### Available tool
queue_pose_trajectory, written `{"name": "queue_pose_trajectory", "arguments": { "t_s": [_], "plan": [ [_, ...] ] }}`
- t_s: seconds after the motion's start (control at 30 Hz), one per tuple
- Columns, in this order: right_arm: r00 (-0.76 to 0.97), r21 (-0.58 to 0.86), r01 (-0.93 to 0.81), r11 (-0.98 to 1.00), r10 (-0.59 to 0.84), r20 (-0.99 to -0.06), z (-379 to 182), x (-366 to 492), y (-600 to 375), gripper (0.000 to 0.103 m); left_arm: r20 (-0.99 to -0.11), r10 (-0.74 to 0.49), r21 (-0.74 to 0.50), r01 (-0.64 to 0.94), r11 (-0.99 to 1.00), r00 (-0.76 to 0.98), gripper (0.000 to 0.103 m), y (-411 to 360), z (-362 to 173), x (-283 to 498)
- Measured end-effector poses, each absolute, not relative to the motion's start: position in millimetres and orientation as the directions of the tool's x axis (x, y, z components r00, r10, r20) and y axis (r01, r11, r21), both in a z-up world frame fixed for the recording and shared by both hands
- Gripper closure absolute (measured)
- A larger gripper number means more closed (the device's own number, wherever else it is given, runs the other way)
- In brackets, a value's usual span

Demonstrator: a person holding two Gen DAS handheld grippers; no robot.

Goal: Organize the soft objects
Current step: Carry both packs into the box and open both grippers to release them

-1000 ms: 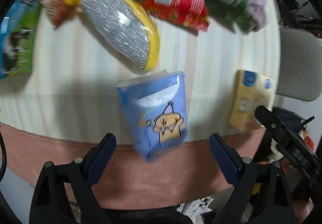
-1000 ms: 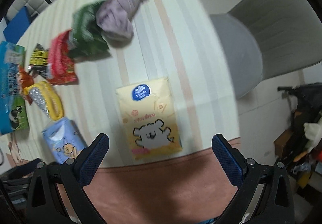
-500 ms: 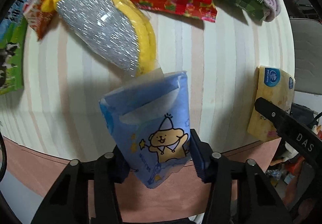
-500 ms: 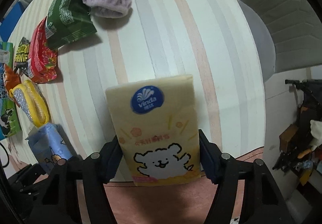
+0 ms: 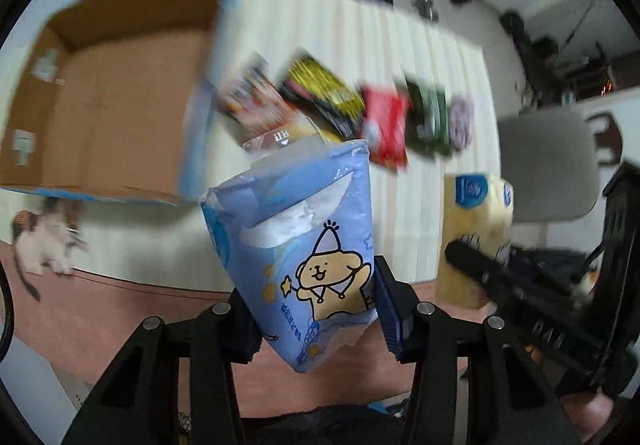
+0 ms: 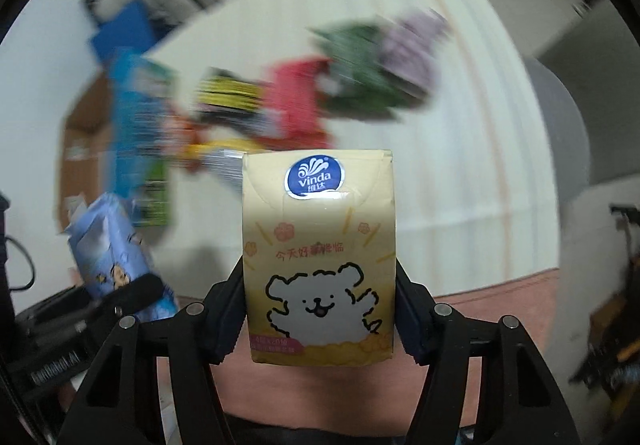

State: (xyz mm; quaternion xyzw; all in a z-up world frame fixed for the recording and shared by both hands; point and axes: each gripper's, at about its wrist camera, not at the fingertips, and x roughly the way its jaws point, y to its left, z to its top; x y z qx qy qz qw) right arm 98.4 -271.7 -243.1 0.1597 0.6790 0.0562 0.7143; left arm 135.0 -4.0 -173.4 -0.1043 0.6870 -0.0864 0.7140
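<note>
Lifted clear of table since before: blue tissue pack clamped in left gripper, yellow Vinda tissue pack clamped in right gripper. Ahead-left, open cardboard box, interior bare.

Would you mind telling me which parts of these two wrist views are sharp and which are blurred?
Left wrist view: the blue tissue pack in the left gripper is sharp; the snack bags, box and yellow pack are motion-smeared. Right wrist view: the yellow pack in the right gripper is crisp, its logo readable; the bags behind streak. Both show fisheye bending and dark corners.
</note>
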Motion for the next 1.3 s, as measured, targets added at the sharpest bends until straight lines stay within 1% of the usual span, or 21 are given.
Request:
{"name": "queue_pose_trajectory", "arguments": {
  "t_s": [0.07, 0.2, 0.27, 0.3, 0.33, 0.37, 0.47, 0.63, 0.83, 1.0, 1.07, 1.17, 1.2, 1.23, 1.27, 1.3],
  "plan": [
    [0.103, 0.348, 0.099, 0.932, 0.338, -0.935, -211, 106, -238, 0.037, -0.958, -0.275, -0.279, -0.040, 0.959, 0.082, 0.059, 36, -147, 140],
    [0.152, 0.420, 0.010, 0.907, 0.414, -0.898, -161, 129, -154, 0.037, -0.957, -0.264, -0.272, -0.056, 0.961, 0.119, 0.059, 103, -140, 171],
    [0.167, 0.429, -0.028, 0.903, 0.427, -0.888, -144, 145, -112, 0.037, -0.960, -0.256, -0.264, -0.060, 0.963, 0.115, 0.059, 134, -150, 197],
    [0.174, 0.426, -0.046, 0.904, 0.427, -0.887, -139, 161, -67, 0.037, -0.960, -0.259, -0.267, -0.060, 0.962, 0.109, 0.059, 142, -157, 211],
    [0.174, 0.426, -0.046, 0.904, 0.427, -0.887, -139, 161, -67, 0.037, -0.959, -0.264, -0.271, -0.060, 0.961, 0.100, 0.059, 155, -165, 223],
    [0.178, 0.424, -0.051, 0.904, 0.426, -0.887, -139, 168, -46, 0.037, -0.959, -0.268, -0.274, -0.063, 0.960, 0.091, 0.059, 166, -172, 234],
    [0.191, 0.396, -0.060, 0.916, 0.400, -0.896, -150, 198, 5, 0.037, -0.955, -0.292, -0.295, -0.064, 0.953, 0.048, 0.059, 202, -193, 269],
    [0.175, 0.328, -0.037, 0.944, 0.329, -0.928, -198, 242, 65, 0.037, -0.937, -0.347, -0.343, -0.069, 0.937, -0.051, 0.059, 225, -251, 310],
    [0.149, 0.246, -0.031, 0.969, 0.248, -0.957, -253, 273, 88, 0.037, -0.930, -0.337, -0.340, -0.008, 0.940, -0.147, 0.059, 222, -302, 337],
    [0.133, 0.200, -0.034, 0.979, 0.203, -0.970, -282, 284, 91, 0.037, -0.922, -0.339, -0.349, 0.025, 0.937, -0.186, 0.057, 219, -320, 349],
    [0.125, 0.184, -0.040, 0.982, 0.187, -0.974, -293, 289, 93, 0.037, -0.930, -0.319, -0.332, 0.045, 0.942, -0.184, 0.054, 216, -320, 352],
    [0.111, 0.157, -0.051, 0.986, 0.161, -0.981, -304, 294, 96, 0.036, -0.952, -0.256, -0.267, 0.051, 0.962, -0.167, 0.051, 216, -318, 350],
    [0.100, 0.154, -0.052, 0.987, 0.159, -0.982, -308, 296, 96, 0.036, -0.954, -0.252, -0.264, 0.051, 0.963, -0.164, 0.047, 216, -317, 349],
    [0.086, 0.148, -0.053, 0.988, 0.153, -0.985, -312, 297, 96, 0.036, -0.956, -0.247, -0.258, 0.052, 0.965, -0.160, 0.042, 217, -316, 348],
    [0.081, 0.142, -0.050, 0.989, 0.146, -0.986, -313, 297, 96, 0.031, -0.961, -0.229, -0.240, 0.056, 0.969, -0.152, 0.028, 219, -315, 346],
    [0.082, 0.140, -0.043, 0.989, 0.143, -0.986, -313, 297, 96, 0.026, -0.969, -0.206, -0.216, 0.062, 0.975, -0.138, 0.017, 220, -312, 344]
  ]
}}
